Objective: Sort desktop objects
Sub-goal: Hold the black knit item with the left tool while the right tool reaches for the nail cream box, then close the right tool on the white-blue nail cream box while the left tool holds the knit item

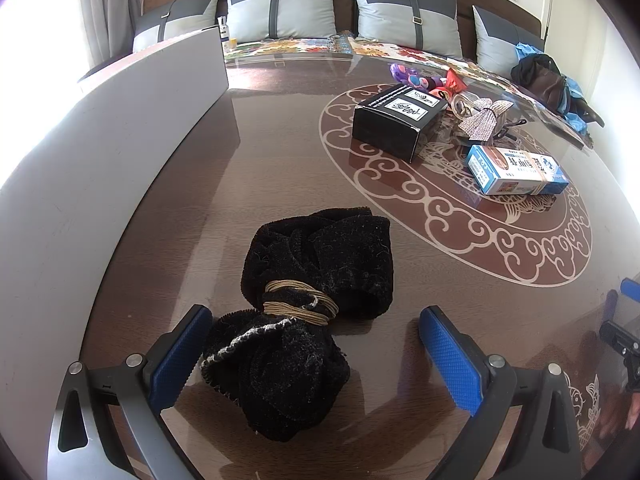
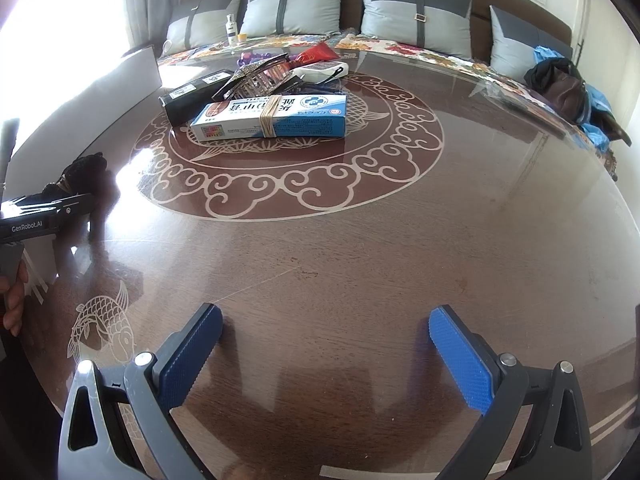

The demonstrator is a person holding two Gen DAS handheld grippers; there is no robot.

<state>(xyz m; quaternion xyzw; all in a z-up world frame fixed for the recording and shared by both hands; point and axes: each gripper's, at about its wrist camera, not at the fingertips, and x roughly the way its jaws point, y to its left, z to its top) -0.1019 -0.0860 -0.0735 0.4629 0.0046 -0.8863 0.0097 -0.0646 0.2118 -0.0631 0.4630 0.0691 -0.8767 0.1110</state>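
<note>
Left gripper (image 1: 316, 356) stood wide apart, straddling the near end of a black cloth bundle (image 1: 316, 308) tied with tan cord (image 1: 300, 300); the left pad touched or nearly touched the fabric, the right pad was clear of it. Nothing clamped. Just to its left, a grey board (image 1: 120, 128) on edge.

Right gripper (image 2: 324, 356) also spread, empty, over bare table (image 2: 360, 248).

Farther ahead, a loose pile on the table's medallion: black box (image 1: 396, 120), blue-white carton (image 1: 516, 174), sequin bow (image 1: 484, 116), toys and wrappers behind, not told apart.

Judgement: sorting looked barely begun. The bundle sat apart near the board; the pile remained unsorted.
</note>
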